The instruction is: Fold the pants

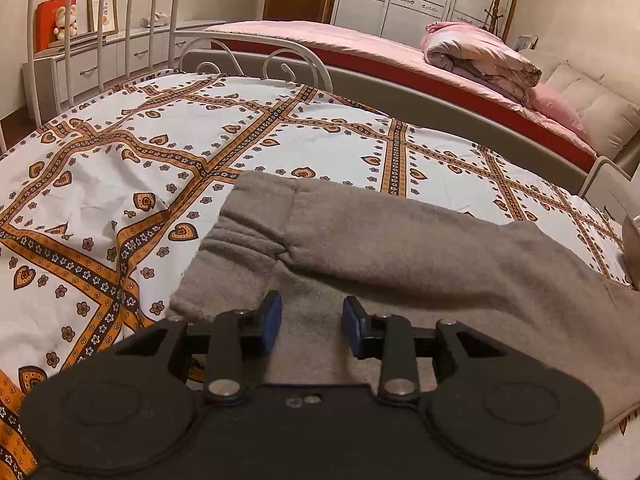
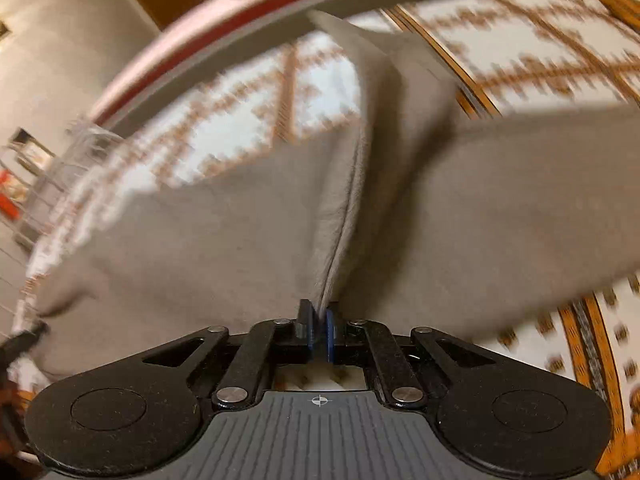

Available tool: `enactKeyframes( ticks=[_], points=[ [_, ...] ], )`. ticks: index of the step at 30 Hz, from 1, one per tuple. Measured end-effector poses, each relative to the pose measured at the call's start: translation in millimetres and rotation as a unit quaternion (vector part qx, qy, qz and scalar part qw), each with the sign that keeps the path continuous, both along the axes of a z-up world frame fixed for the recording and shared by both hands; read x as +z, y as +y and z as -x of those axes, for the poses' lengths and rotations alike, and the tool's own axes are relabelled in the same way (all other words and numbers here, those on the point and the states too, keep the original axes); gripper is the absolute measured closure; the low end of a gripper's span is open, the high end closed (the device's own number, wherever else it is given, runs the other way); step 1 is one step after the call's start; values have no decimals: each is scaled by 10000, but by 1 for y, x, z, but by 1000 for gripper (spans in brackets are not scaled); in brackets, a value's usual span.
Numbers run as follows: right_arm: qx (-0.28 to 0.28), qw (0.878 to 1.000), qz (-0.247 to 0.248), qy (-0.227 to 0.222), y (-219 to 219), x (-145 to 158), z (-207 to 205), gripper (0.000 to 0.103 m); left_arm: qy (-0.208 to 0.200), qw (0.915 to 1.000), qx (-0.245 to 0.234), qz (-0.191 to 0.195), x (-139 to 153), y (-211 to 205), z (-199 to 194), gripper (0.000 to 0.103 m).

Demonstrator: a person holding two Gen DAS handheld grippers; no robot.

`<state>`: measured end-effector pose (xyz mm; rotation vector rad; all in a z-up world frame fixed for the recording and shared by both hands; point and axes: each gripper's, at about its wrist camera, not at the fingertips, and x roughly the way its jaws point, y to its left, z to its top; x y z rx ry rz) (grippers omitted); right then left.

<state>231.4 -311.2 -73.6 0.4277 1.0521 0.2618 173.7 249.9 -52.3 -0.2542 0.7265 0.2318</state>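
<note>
- Your left gripper (image 1: pixel 311 322) hangs low over the grey pants (image 1: pixel 400 248), its 2 blue pads (image 1: pixel 272 320) standing apart with nothing pinched between them; only bare fabric shows in the gap.
- Your right gripper (image 2: pixel 319 330) is clenched on a raised ridge of the pants (image 2: pixel 240 240): the cloth runs up from between the pads in a narrow crest with a seam line along it.
- The pants lie on the patterned bedspread (image 1: pixel 120 168), white with orange bands and heart motifs, spread across the near part of the bed.
- In the left wrist view, the ribbed waistband end (image 1: pixel 240 236) points toward the white metal bed frame (image 1: pixel 100 40), and 1 layer of cloth lies folded over another beneath it.
- The right wrist view is blurred, so finer detail of the bedspread (image 2: pixel 520 52) around the pants cannot be made out.
- Beyond, a second bed with a pink cover (image 1: pixel 340 44) holds a rolled quilt (image 1: pixel 476 56), well apart from the pants.
</note>
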Motion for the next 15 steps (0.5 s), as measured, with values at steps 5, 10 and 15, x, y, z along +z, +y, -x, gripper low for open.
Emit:
enactKeyframes(
  ticks=[5,10,15],
  points=[
    [-179,9980,206,-564,-14,18,7,47,-75,9998,30,155,1,5,5,78],
    [-268,9890,422,-1392,-20,43,1,47,-87,9998,33,193,-1,6,4,78],
    [-16,9851,602,-1611,4,44,-27,48,-94,9996,86,238,0,7,3,78]
  ],
)
